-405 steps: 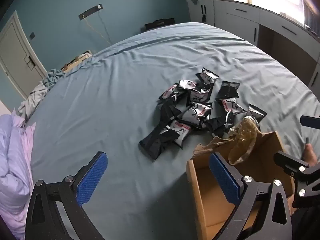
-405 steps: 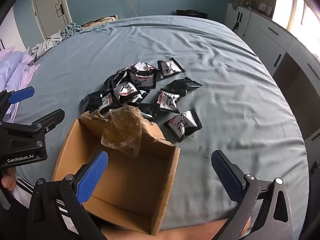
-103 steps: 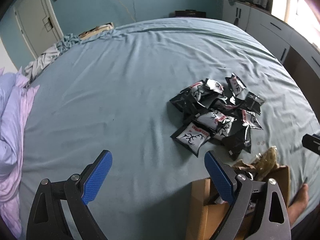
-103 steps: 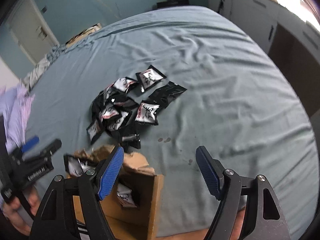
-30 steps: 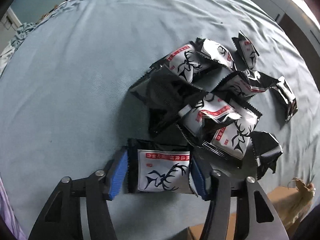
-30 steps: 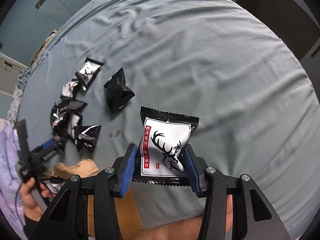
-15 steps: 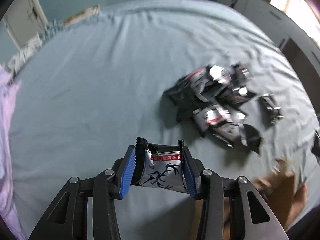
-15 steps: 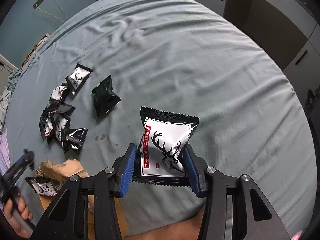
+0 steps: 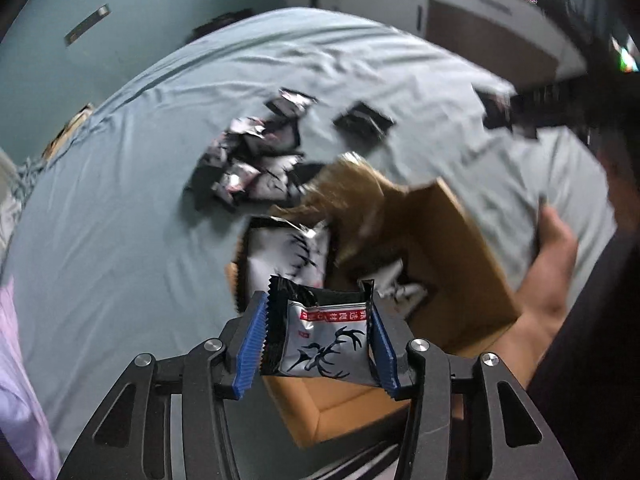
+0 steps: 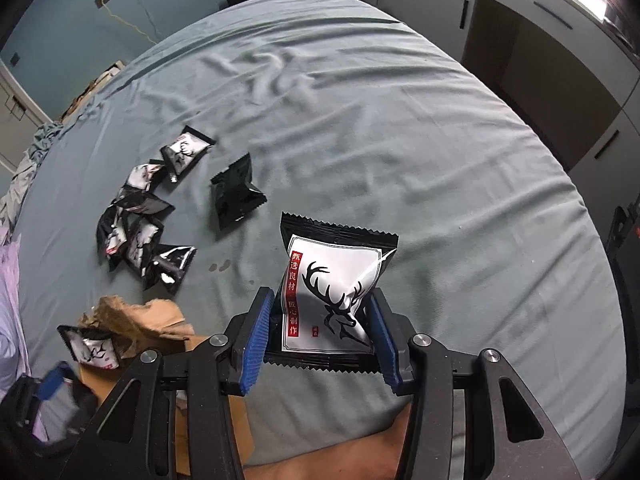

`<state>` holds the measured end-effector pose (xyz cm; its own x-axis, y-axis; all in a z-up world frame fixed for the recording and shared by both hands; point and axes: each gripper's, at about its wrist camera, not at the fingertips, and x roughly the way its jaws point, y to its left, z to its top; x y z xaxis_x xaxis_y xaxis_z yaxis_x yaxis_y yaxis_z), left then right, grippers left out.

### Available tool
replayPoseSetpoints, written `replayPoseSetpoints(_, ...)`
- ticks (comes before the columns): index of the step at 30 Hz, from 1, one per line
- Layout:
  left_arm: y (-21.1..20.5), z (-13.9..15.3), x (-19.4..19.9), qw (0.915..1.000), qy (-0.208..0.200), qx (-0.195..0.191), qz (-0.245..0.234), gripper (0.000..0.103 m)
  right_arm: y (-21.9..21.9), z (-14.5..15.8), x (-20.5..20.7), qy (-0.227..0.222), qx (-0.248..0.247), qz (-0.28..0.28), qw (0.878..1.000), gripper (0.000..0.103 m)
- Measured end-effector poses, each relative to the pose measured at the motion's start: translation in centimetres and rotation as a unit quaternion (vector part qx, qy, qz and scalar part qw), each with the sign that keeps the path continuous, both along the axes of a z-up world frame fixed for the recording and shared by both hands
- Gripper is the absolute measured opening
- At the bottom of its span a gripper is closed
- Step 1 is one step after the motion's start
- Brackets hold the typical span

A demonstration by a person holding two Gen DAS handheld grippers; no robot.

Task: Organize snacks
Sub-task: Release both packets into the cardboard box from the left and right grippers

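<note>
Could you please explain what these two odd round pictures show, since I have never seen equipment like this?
There is no robot here: a person holds a hand-held gripper in each hand, and each carries a wide-angle camera looking along its blue fingers. One picture is from the left hand-held gripper, which grips a snack packet above a cardboard box with packets inside. The other is from the right hand-held gripper, gripping another deer-print packet. A blue-grey bed sheet holds a pile of loose packets and one black packet lying apart.
</note>
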<state>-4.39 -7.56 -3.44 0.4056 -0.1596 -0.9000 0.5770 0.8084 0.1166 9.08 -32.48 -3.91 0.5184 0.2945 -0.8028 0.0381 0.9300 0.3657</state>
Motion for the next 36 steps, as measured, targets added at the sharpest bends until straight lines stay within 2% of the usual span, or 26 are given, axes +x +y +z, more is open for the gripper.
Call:
replayPoseSetpoints(3, 0.1, -0.2, 0.3, 1.0, 0.005, 0.003, 0.006, 0.055, 0.2, 0.2, -0.5, -0.003, 0.01, 0.018, 1.0, 0.046)
replayPoseSetpoints(5, 0.8, -0.1, 0.8, 0.9998, 0.01, -0.005, 0.017, 0.066, 0.3, 0.4, -0.8, -0.007, 0.01, 0.026, 1.0, 0.046)
replayPoseSetpoints(6, 1.1, -0.1, 0.9, 0.9996, 0.01, -0.008, 0.023, 0.078, 0.4, 0.5, -0.9, -0.012, 0.012, 0.031, 0.999, 0.046)
replayPoseSetpoints(7, 1.4, 0.0, 1.2, 0.9993, 0.006, -0.011, 0.035, 0.084, 0.6, 0.6, -1.1, -0.013, 0.014, 0.036, 0.999, 0.046)
replayPoseSetpoints(10, 2.4, 0.2, 1.5, 0.9981, 0.002, -0.023, 0.058, 0.086, 1.4, 0.9, -1.5, -0.022, 0.009, 0.056, 0.998, 0.046)
replayPoseSetpoints(16, 4.2, -0.3, 2.9, 0.9926, 0.025, -0.037, 0.113, 0.089, 4.5, 1.3, -2.3, -0.041, -0.03, 0.124, 0.991, 0.046)
replayPoseSetpoints(18, 5.0, -0.4, 3.4, 0.9897, 0.029, -0.042, 0.134, 0.089, 5.4, 1.3, -2.6, -0.04, -0.023, 0.155, 0.987, 0.046)
replayPoseSetpoints(22, 6.6, -0.8, 4.2, 0.9819, 0.038, -0.045, 0.18, 0.089, 6.7, 1.0, -3.1, -0.017, 0.038, 0.23, 0.972, 0.047)
replayPoseSetpoints(26, 7.3, -1.2, 4.6, 0.978, 0.048, -0.047, 0.198, 0.089, 8.0, 1.5, -4.1, -0.036, 0.032, 0.277, 0.96, 0.047)
replayPoseSetpoints(30, 7.1, -1.1, 4.4, 0.9796, 0.042, -0.041, 0.192, 0.089, 8.7, 1.2, -4.0, -0.032, 0.038, 0.299, 0.953, 0.048)
replayPoseSetpoints(36, 6.6, -1.1, 4.3, 0.9817, 0.035, -0.034, 0.184, 0.089, 8.1, 0.9, -3.2, -0.016, 0.059, 0.27, 0.961, 0.048)
